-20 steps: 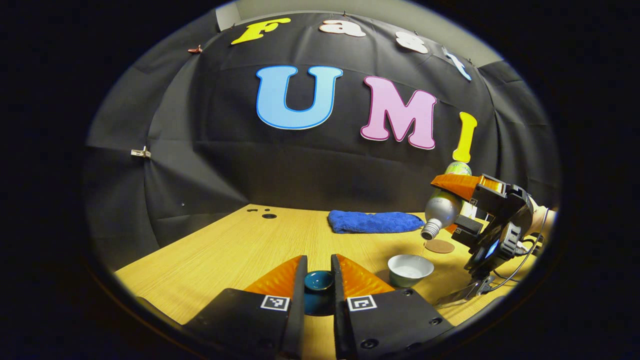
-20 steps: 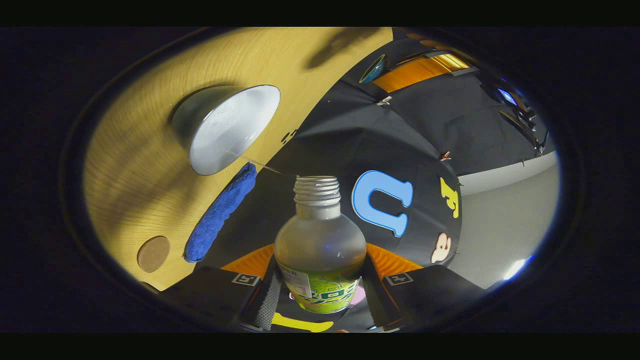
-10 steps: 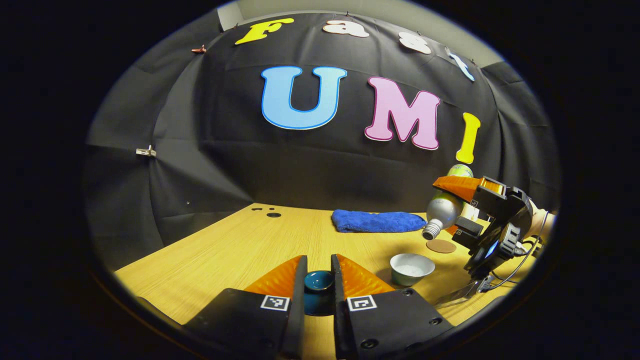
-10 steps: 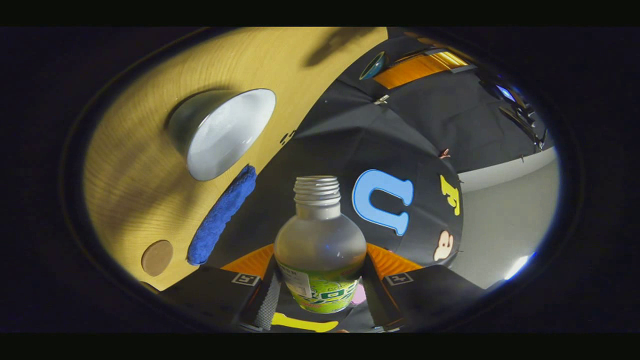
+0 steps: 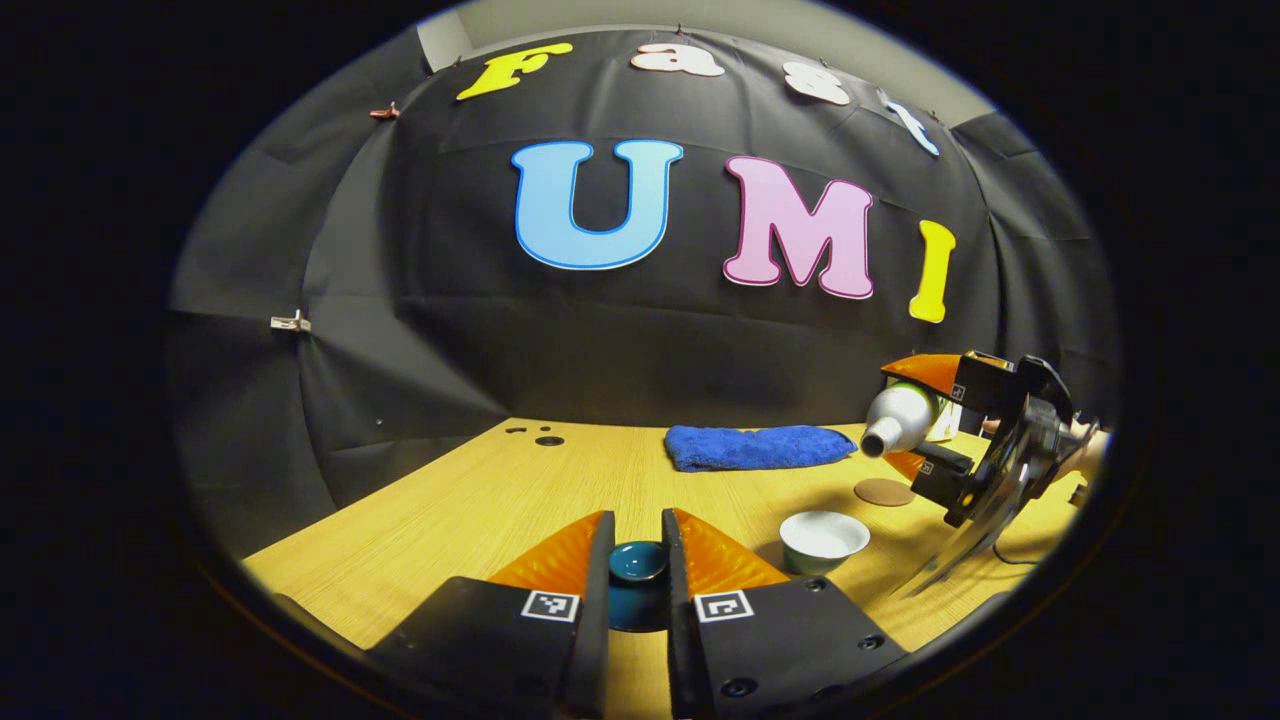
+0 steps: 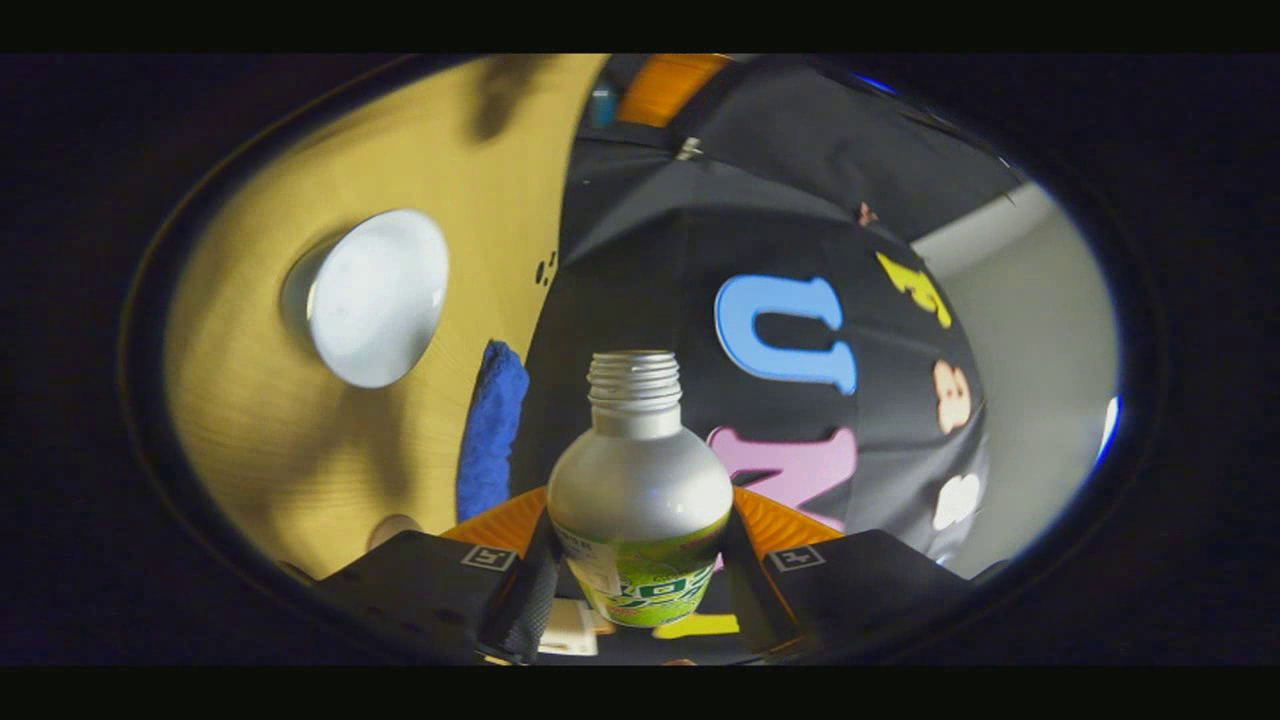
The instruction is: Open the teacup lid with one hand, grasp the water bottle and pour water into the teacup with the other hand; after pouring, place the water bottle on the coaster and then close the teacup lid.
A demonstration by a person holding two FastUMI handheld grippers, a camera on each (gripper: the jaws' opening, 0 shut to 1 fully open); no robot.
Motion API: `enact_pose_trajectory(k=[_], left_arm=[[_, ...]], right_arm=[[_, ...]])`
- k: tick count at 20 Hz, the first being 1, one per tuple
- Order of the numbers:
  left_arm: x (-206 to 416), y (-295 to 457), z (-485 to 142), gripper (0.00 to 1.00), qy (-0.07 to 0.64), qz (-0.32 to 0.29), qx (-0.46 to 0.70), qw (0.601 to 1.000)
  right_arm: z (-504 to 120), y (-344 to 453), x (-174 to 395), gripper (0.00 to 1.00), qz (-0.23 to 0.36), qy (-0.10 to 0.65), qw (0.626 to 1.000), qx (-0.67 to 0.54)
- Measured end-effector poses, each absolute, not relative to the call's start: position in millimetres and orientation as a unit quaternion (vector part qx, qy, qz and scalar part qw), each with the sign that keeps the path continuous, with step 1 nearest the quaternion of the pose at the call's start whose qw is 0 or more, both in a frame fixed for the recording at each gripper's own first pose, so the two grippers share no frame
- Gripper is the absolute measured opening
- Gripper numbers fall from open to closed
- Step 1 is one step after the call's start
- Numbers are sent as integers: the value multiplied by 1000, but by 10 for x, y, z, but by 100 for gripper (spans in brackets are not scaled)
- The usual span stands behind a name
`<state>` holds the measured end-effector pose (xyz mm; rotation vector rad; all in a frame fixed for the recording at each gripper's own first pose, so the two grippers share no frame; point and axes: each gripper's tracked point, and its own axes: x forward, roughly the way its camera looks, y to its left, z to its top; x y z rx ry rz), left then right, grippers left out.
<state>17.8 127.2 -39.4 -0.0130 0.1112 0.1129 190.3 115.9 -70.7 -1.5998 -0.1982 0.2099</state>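
Orange fingers of the right gripper [image 6: 640, 560] clamped the bottle [image 6: 640, 500] at bottom centre of the right gripper view, neck running straight up the frame. At the right edge of the left gripper view the bottle [image 5: 900, 418] lay near level, mouth leftward, above the coaster [image 5: 884, 491] and cup [image 5: 822, 540]; a second earlier it tipped steeply down. The left gripper [image 5: 638, 570] held the teal lid [image 5: 637, 562] pinched, bottom centre.
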Motion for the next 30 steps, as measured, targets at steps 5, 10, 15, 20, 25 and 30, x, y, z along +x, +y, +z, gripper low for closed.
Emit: enact_pose_trajectory(k=[5,10,15,20,25,30], left_arm=[[169,1131,-316,28,50,49,-5,998],[168,1013,-260,28,47,41,-8,998],[224,832,-262,28,50,24,-22,998],[274,657,-256,28,54,2,-29,998],[282,685,-274,28,54,7,-30,998],[268,756,-364,28,66,15,-37,997]], right_arm=[[-554,747,1977,75,75,15,834,-547],[-397,265,2013,76,44,84,931,-352],[-105,15,2093,76,13,87,981,-172],[-4,-188,2403,76,6,65,998,-20],[-612,-284,2659,76,19,109,994,-1],[-844,-101,2684,77,51,111,992,1]])
